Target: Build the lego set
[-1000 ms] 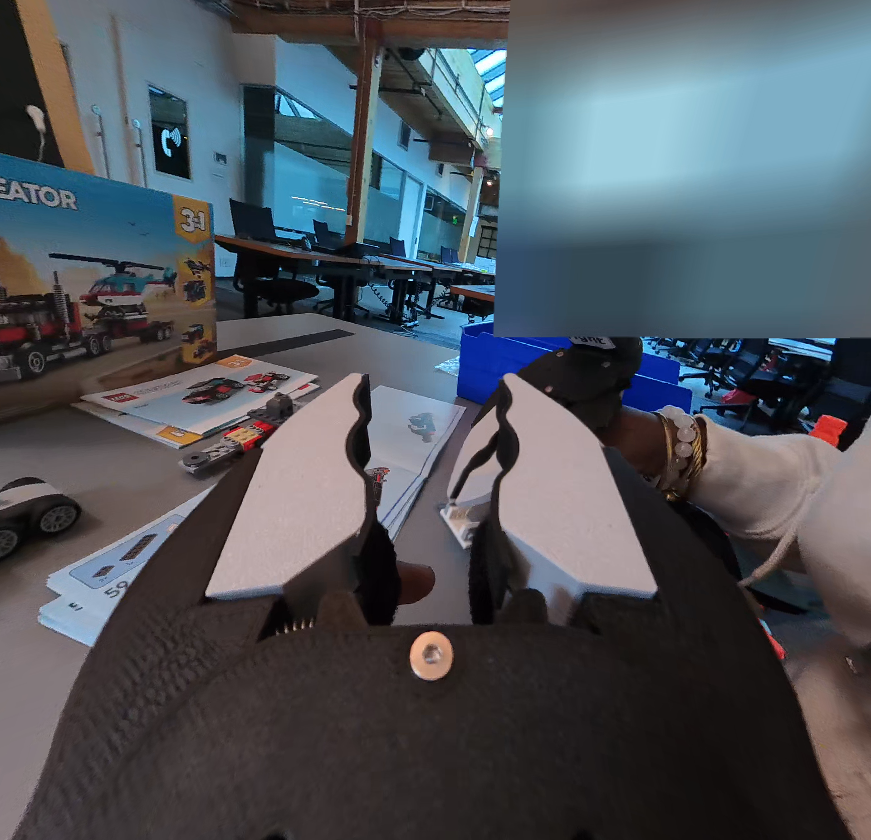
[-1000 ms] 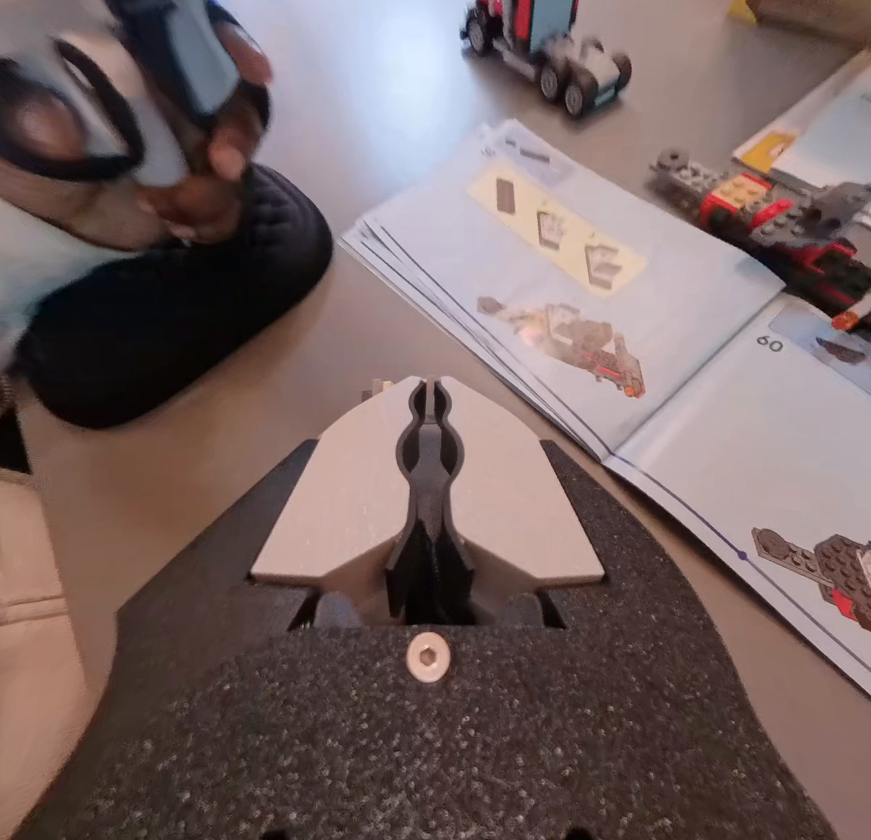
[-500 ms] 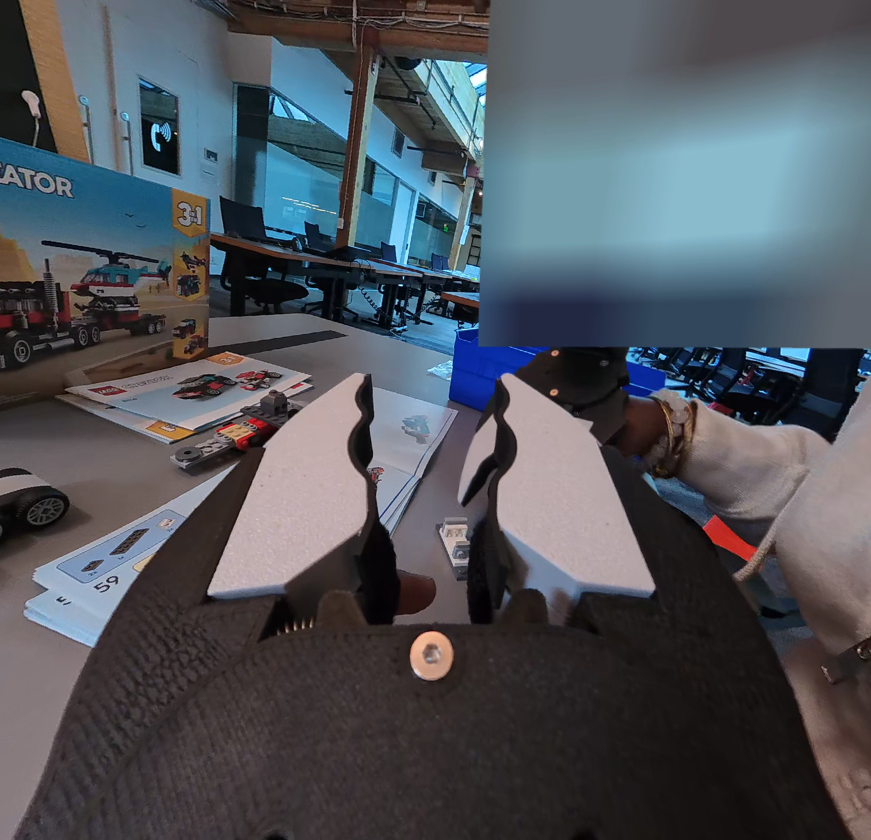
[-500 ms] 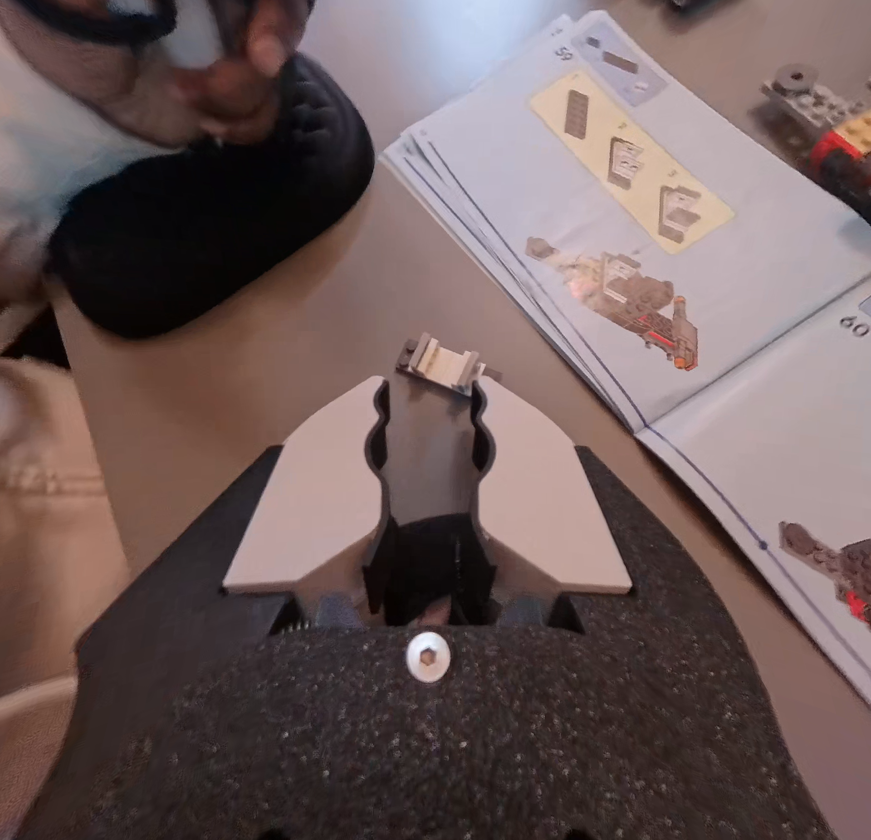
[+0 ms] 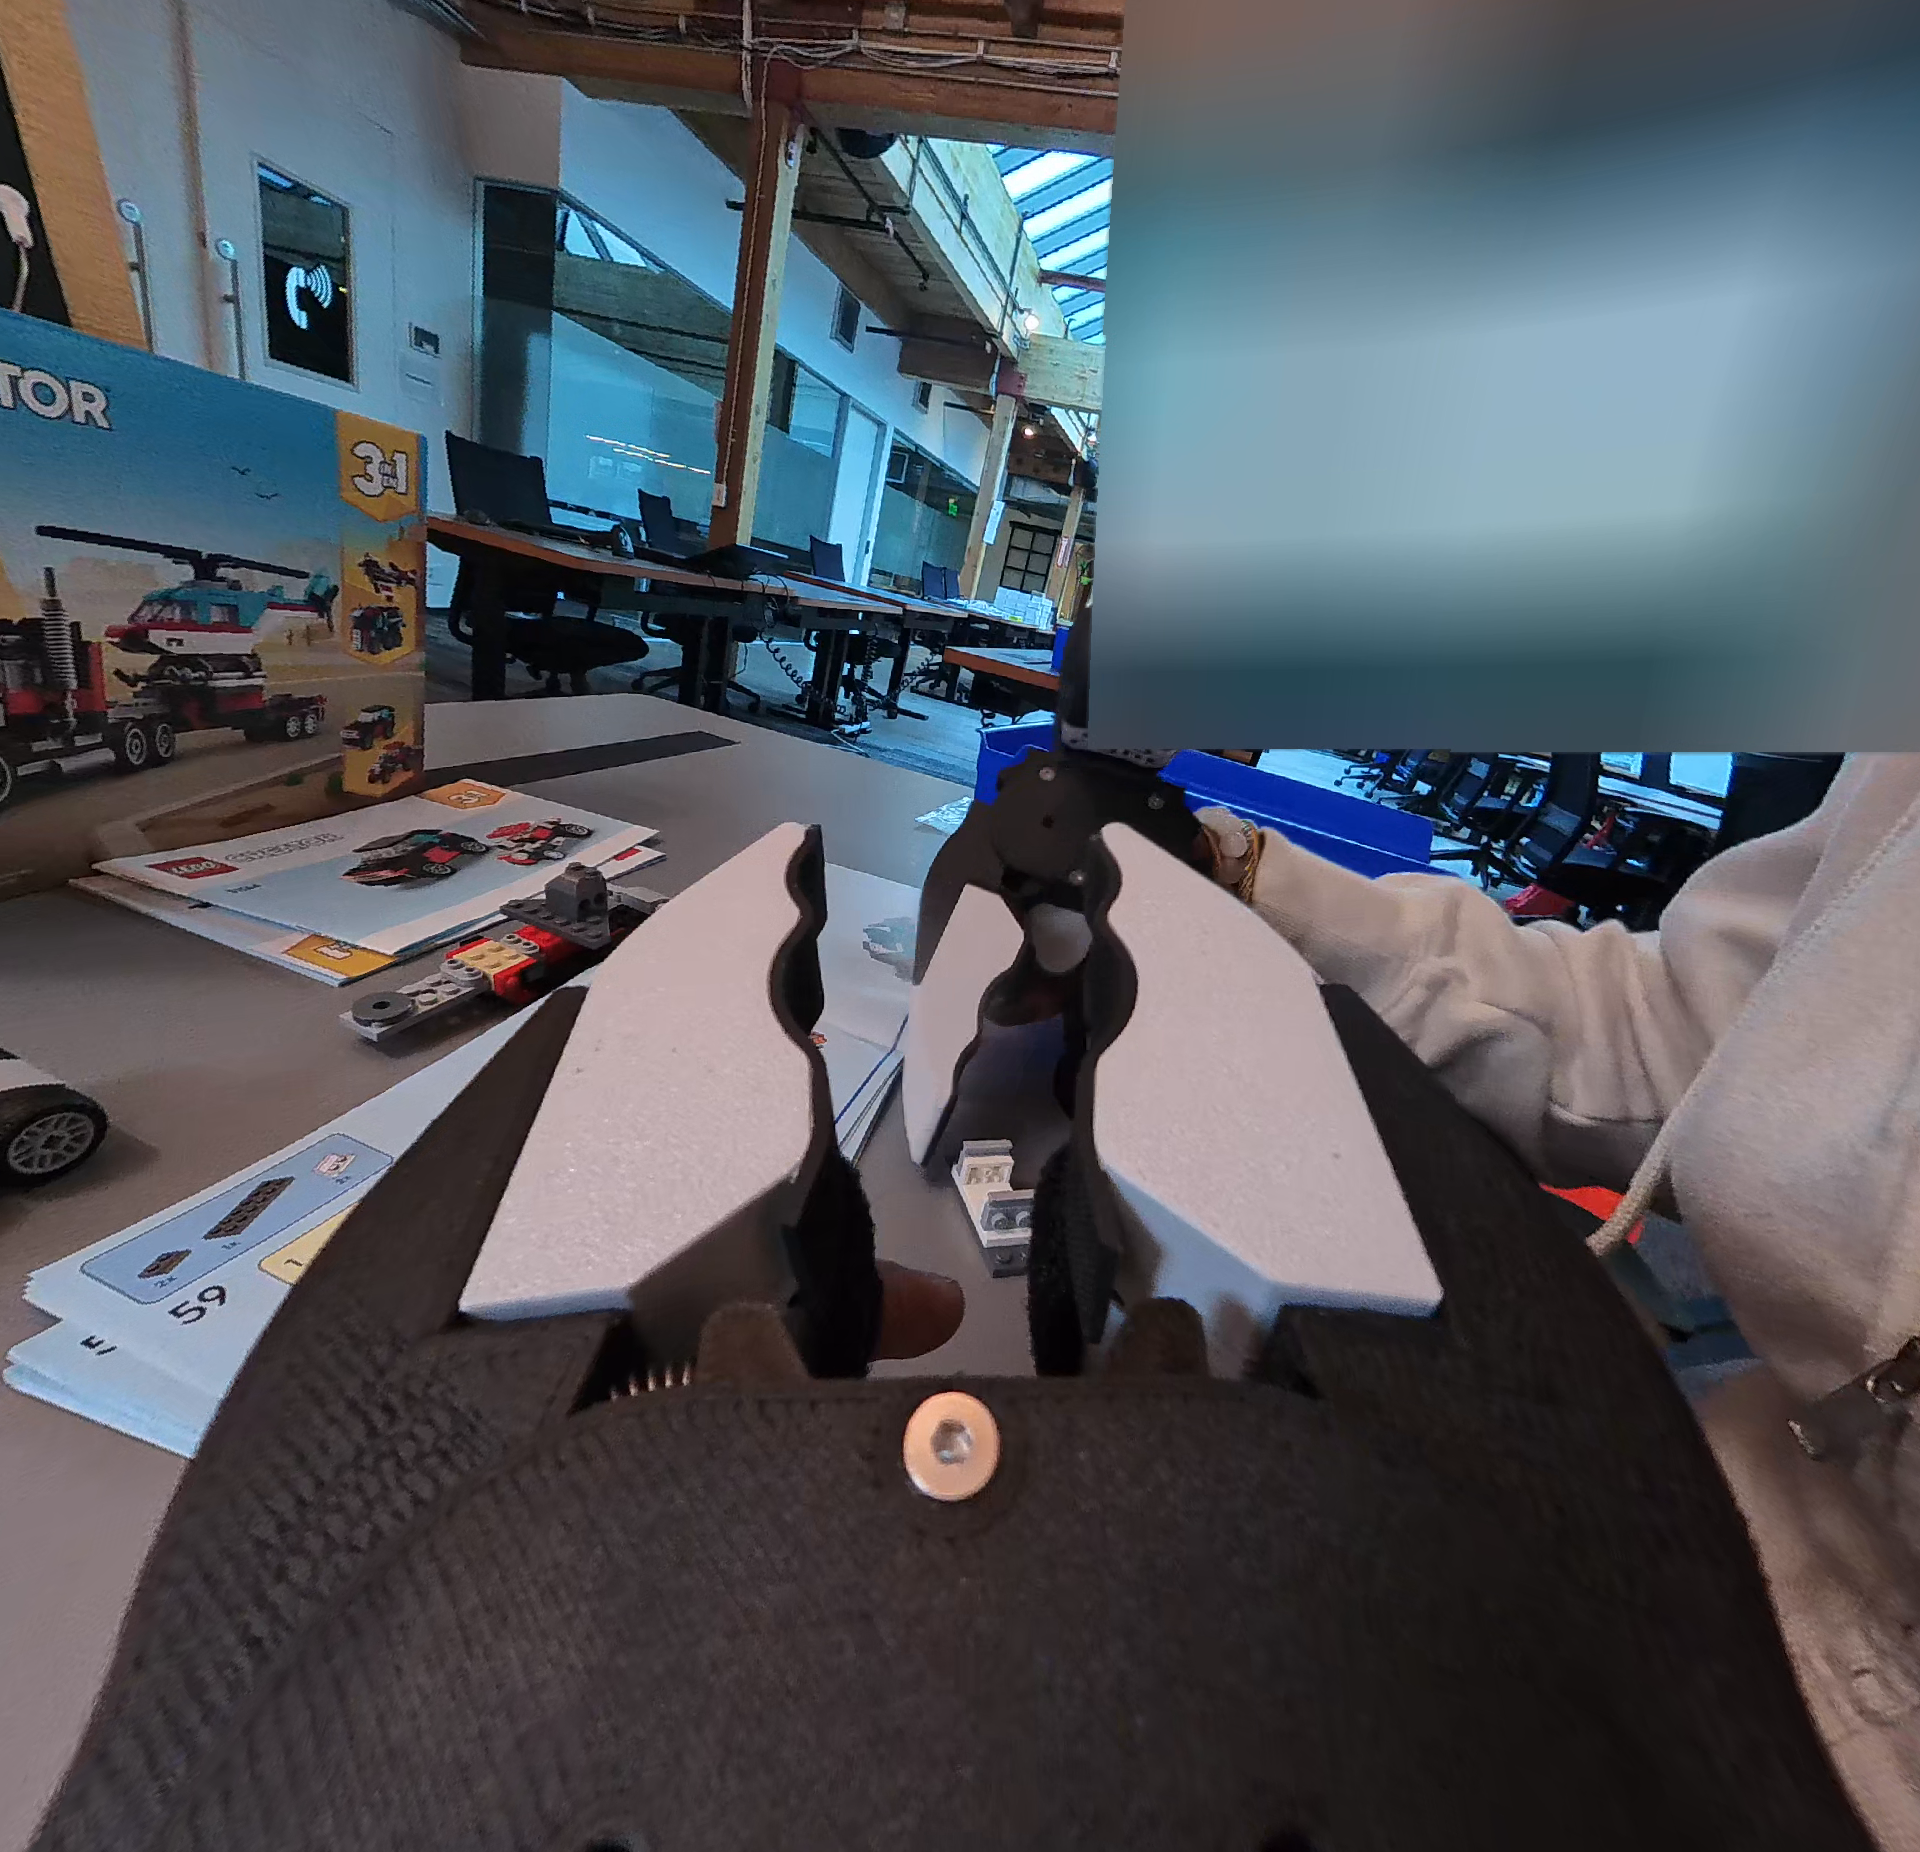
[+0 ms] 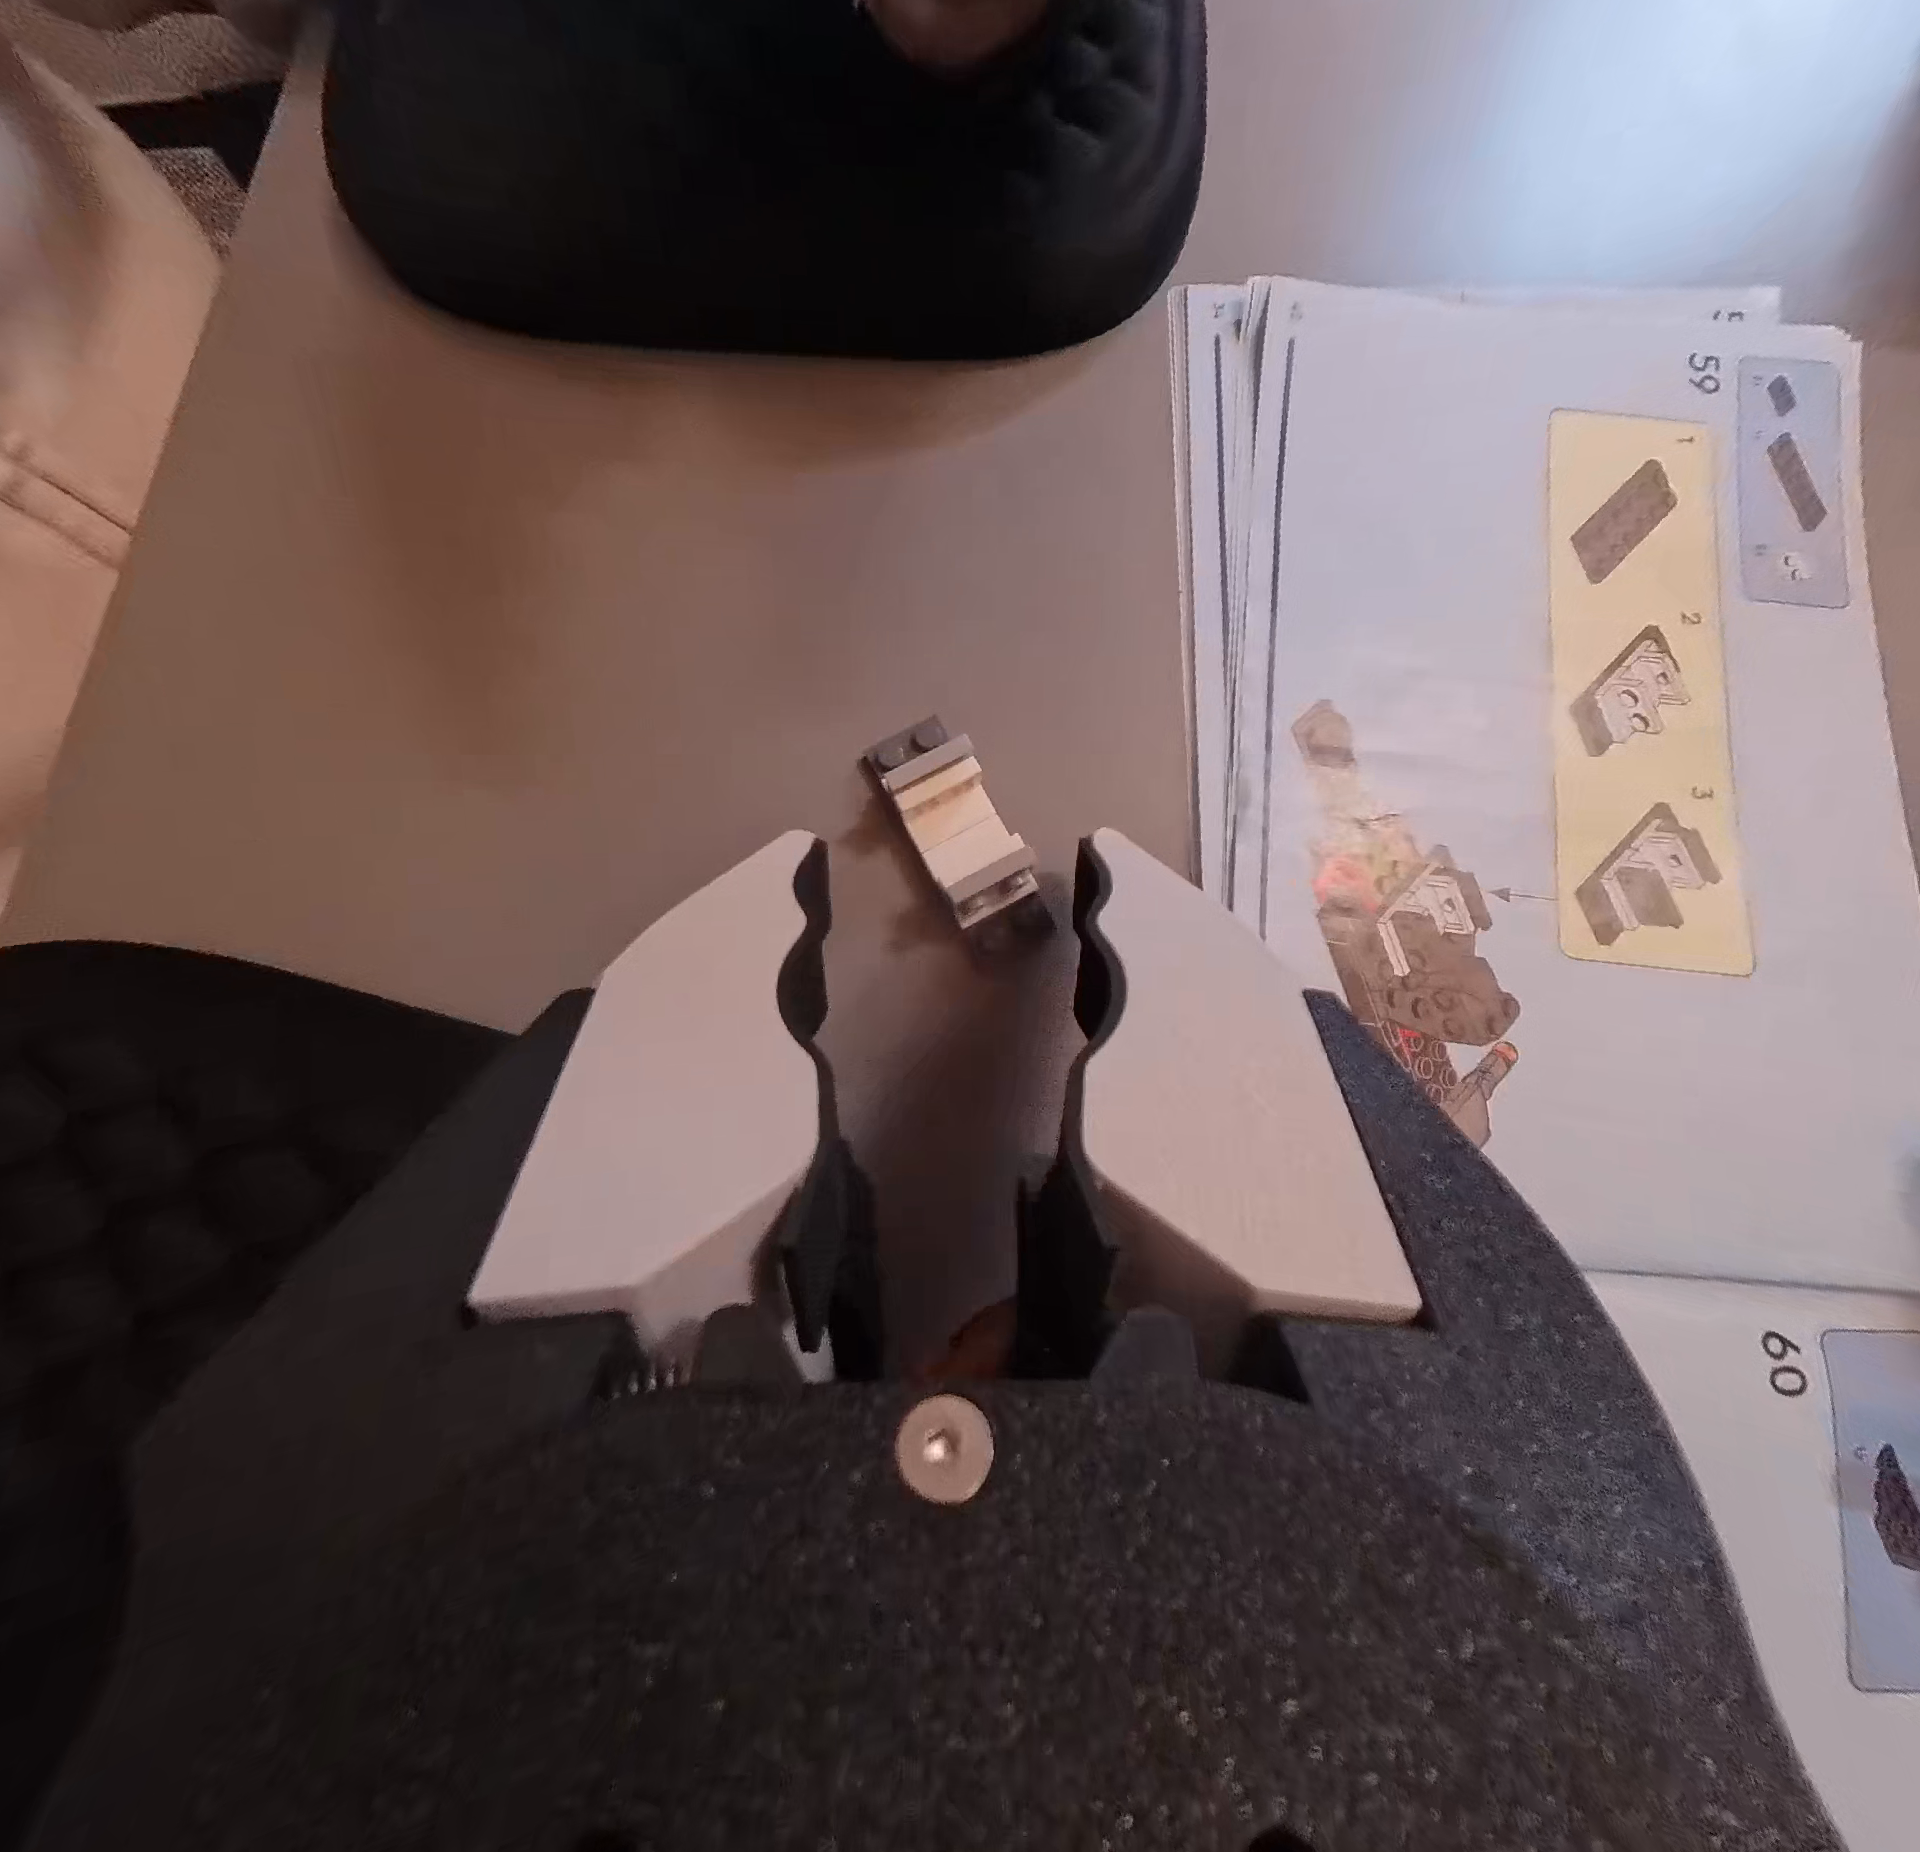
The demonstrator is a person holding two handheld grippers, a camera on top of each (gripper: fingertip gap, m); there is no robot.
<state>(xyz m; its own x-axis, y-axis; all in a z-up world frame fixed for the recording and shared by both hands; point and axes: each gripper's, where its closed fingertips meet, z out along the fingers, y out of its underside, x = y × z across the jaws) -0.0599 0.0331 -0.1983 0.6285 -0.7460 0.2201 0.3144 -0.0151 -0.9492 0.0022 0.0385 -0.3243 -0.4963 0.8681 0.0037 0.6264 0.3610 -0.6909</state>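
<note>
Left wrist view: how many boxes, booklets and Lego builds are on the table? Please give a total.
Box: 1
Booklets: 3 (open booklet, stacked pair)
Lego builds: 3 (chassis, white piece, wheeled build)
Total: 7

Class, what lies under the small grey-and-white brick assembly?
The small grey-and-white brick assembly rests directly on the bare table, beside the open instruction booklet, not on it. Its underside is hidden.
</note>
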